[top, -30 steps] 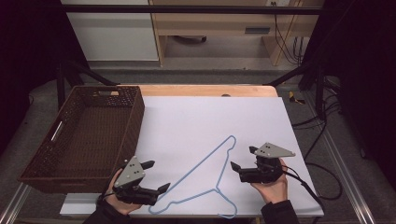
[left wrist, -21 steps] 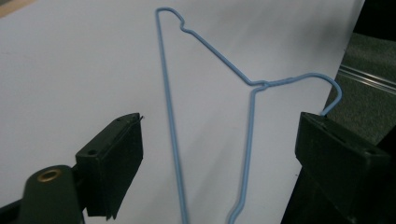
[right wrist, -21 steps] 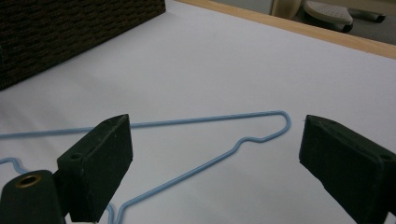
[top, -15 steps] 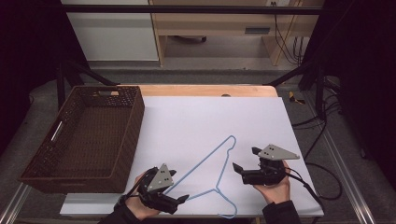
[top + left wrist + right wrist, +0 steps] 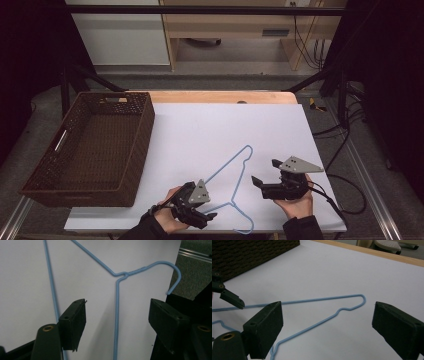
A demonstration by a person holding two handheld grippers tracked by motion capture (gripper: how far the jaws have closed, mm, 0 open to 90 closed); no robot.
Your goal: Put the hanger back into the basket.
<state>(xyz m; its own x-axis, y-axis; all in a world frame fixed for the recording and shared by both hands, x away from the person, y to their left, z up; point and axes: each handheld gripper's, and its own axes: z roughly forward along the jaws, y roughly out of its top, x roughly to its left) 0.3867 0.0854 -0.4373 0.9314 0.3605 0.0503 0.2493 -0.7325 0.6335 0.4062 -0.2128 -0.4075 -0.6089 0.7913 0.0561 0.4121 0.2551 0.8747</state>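
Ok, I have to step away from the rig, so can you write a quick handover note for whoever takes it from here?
Left gripper: jaws apart and just been closing, astride one shoulder wire of the blue wire hanger below its twisted neck; pads not yet on it.
Right gripper: open, holds nothing, hovering beside the hanger's other side.
Hanger: flat on the white sheet, hook at the near table edge.
Wicker basket: on the left of the table, nothing seen in it.
Done: left gripper lined up on the wire.
Left: close on the wire and lift; the basket seems the likely destination.
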